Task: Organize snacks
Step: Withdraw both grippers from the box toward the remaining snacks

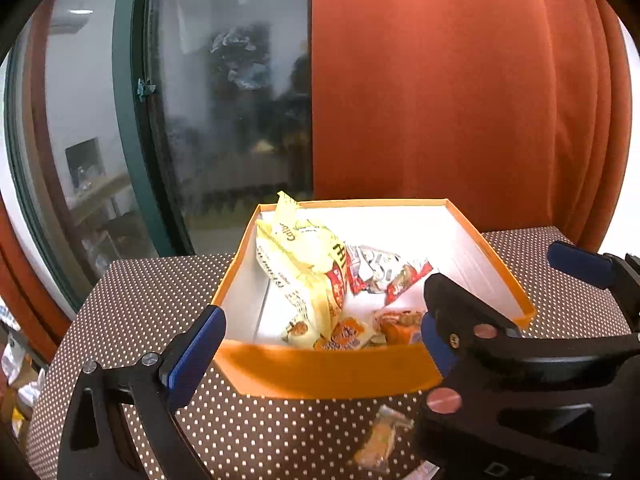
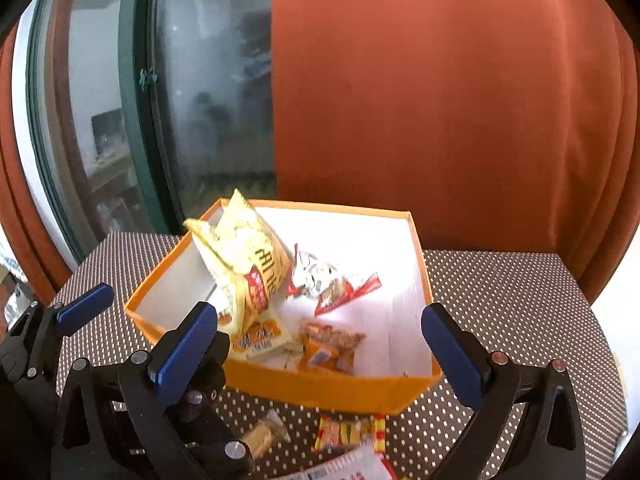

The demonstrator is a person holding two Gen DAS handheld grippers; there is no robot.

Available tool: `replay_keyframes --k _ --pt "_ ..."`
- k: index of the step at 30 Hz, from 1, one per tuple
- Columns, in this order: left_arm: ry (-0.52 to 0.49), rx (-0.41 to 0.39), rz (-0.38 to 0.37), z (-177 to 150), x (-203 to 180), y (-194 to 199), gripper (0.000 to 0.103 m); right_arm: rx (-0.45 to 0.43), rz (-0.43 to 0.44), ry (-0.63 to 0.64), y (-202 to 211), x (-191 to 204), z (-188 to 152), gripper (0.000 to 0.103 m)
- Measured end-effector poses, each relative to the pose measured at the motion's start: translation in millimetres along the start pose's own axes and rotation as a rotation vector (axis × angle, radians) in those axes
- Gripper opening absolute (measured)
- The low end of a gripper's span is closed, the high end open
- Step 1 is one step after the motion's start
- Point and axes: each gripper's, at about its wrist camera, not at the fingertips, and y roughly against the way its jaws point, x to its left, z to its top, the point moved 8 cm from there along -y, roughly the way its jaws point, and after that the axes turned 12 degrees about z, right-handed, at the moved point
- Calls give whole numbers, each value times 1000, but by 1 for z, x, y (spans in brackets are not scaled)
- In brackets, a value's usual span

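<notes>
One orange box [image 2: 320, 390] stands on the dotted tabletop [image 2: 500, 280]. Inside it lie five snack packets: two big yellow bags [image 2: 256, 256], one red-and-white wrapper [image 2: 332, 280] and two small orange packets [image 2: 328, 348]. On the tabletop along the box's near side lie three more packets [image 2: 348, 432].

Orange box [image 2: 320, 388] w/ white inside, on brown tablecloth [image 2: 500, 292] w/ white polka dots. In the box: pale yellow bag [image 2: 248, 256] w/ red patch, red-and-white wrapper [image 2: 332, 284], orange packets [image 2: 328, 348]. Behind the box: rust-orange curtain [image 2: 440, 100], dark green window frame [image 2: 136, 92]. Gripper pads [image 2: 452, 356] blue, on black arms.
</notes>
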Motion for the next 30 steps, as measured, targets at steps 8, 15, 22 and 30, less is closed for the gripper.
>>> replay_keyframes --k 8,15,22,30 --pt "12 -11 -22 -16 1 31 99 -26 -11 22 29 9 -20 103" --pt "9 0 -33 -38 -2 47 99 -11 -16 20 44 15 -41 103" --pt "15 -1 -42 -55 -4 61 99 4 -41 -3 56 14 -60 103" --pt "40 27 -76 -78 -6 71 99 14 -52 15 66 18 -82 103"
